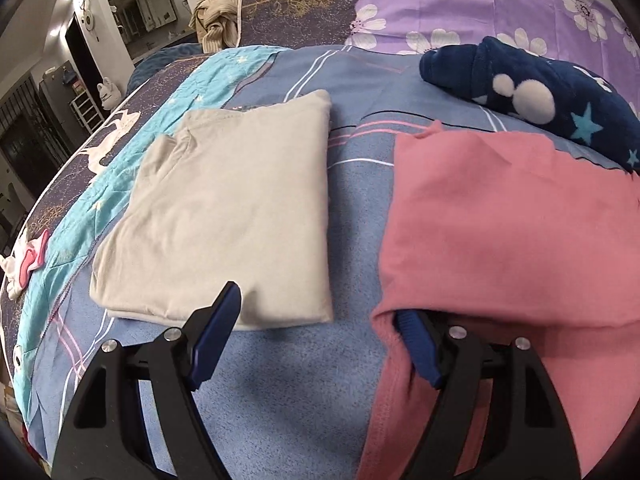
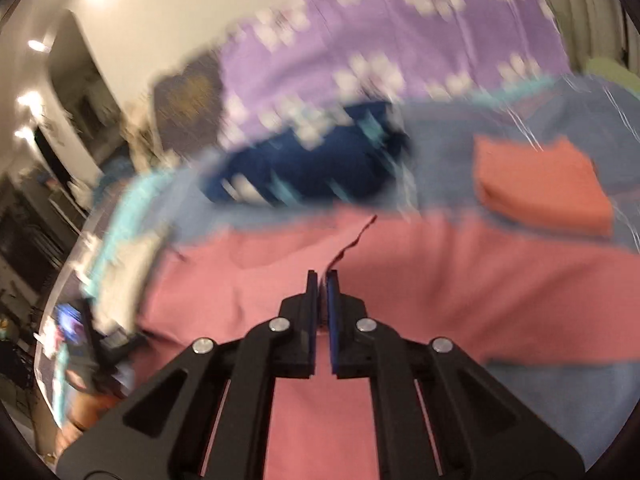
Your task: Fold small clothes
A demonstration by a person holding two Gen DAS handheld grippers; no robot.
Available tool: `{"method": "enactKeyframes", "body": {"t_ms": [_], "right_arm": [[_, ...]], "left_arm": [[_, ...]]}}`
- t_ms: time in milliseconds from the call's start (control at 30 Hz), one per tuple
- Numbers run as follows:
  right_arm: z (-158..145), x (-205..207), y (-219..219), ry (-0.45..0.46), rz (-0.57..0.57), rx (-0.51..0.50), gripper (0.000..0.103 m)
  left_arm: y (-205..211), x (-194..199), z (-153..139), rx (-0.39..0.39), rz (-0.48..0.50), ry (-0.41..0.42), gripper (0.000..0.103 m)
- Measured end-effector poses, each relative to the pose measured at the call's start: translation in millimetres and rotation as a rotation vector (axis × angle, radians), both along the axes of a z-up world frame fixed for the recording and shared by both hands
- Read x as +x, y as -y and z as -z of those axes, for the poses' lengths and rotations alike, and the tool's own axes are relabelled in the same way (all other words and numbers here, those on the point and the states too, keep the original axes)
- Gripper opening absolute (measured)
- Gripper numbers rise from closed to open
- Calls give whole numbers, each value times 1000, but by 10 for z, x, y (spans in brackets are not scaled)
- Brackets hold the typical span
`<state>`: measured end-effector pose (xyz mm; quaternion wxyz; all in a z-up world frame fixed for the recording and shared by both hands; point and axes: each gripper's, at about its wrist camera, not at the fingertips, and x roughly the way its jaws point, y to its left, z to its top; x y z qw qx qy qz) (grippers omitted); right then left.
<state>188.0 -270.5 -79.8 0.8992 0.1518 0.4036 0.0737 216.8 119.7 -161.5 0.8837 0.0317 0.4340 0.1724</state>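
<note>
- The bed point(image 1: 288, 380), spread with a blue plaid cover, carries all the clothes; a purple flowered sheet point(image 1: 480, 4) lies along its far edge.
- The pink garment point(image 1: 500, 232) lies toward the near right part of the bed in the left wrist view, its near hem folded over into a rounded lip.
- The left gripper point(image 1: 320, 336) stands with its jaws wide apart over bare blue cover; its right finger point(image 1: 420, 352) is tucked under the pink hem, while its left finger point(image 1: 218, 336) overlaps the near edge of the beige garment (contact there cannot be told).
- The beige garment point(image 1: 224, 220) is folded into a flat rectangle, left of the pink one with a strip of cover between them.
- A dark blue fleece piece point(image 1: 540, 92) with stars and white pompoms lies beyond the pink garment, toward the far edge.
- The right gripper point(image 2: 322, 280) has its jaws drawn together, and a pink edge runs up from the narrow gap; the view is heavily blurred, so whether cloth is actually pinched cannot be told.
- In that blurred view, a folded orange cloth point(image 2: 544, 184) sits toward the far right of the bed, apart from the pink garment.
</note>
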Motion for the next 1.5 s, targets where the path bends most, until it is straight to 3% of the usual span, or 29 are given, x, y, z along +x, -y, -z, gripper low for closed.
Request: {"method": "enactKeyframes", "body": {"t_ms": [100, 133, 167, 200, 233, 300, 500, 533, 600, 700, 933, 1033, 1100, 1233, 1300, 1333, 1367, 1433, 1500], "right_arm": [[514, -2, 169, -190, 6, 37, 12], [580, -8, 229, -210, 14, 63, 18], [622, 2, 292, -221, 24, 98, 39], [631, 33, 313, -217, 34, 124, 50], [623, 50, 348, -207, 44, 140, 56], [581, 128, 343, -195, 56, 119, 56], [317, 351, 35, -122, 24, -29, 49], [249, 420, -136, -106, -31, -41, 45], [155, 586, -473, -89, -125, -54, 41], [52, 838, -1118, -78, -301, -75, 40], [118, 1470, -2768, -112, -604, -195, 40], [230, 1632, -3129, -155, -625, -235, 42], [344, 1788, -3353, -201, -634, -249, 43], [548, 1896, -3735, -238, -671, -386, 50], [638, 1943, -3860, -246, -679, -423, 38], [672, 1957, -3906, -240, -672, -447, 11], [696, 1979, -3954, -217, -663, -477, 5], [628, 2008, -3940, -178, -651, -393, 1], [559, 2078, -3836, -158, -635, -201, 0]], "left_arm": [[6, -59, -22, 0, 24, 3, 77], [6, -79, -27, -1, 31, 4, 77], [7, -82, -28, -2, 37, 3, 77], [1, -85, -27, -3, 42, 1, 77], [3, -89, -27, -4, 45, -2, 77], [9, -98, -34, -5, 52, -4, 77], [62, -195, -42, 2, 100, 3, 77], [57, -198, -32, -2, 100, 4, 76], [39, -192, -24, -42, 109, 4, 57], [43, -204, -49, -83, 108, 20, 44], [99, -223, 28, -72, 108, 41, 42], [181, -207, 56, -13, 109, 35, 42], [299, -194, 86, 69, 112, 25, 41], [501, -190, 139, 214, 119, 13, 39], [521, -191, 146, 231, 123, 11, 37], [506, -194, 141, 221, 123, 13, 37], [487, -200, 132, 207, 123, 17, 36], [464, -214, 118, 192, 121, 24, 33], [454, -217, 111, 196, 117, 27, 30]]}}
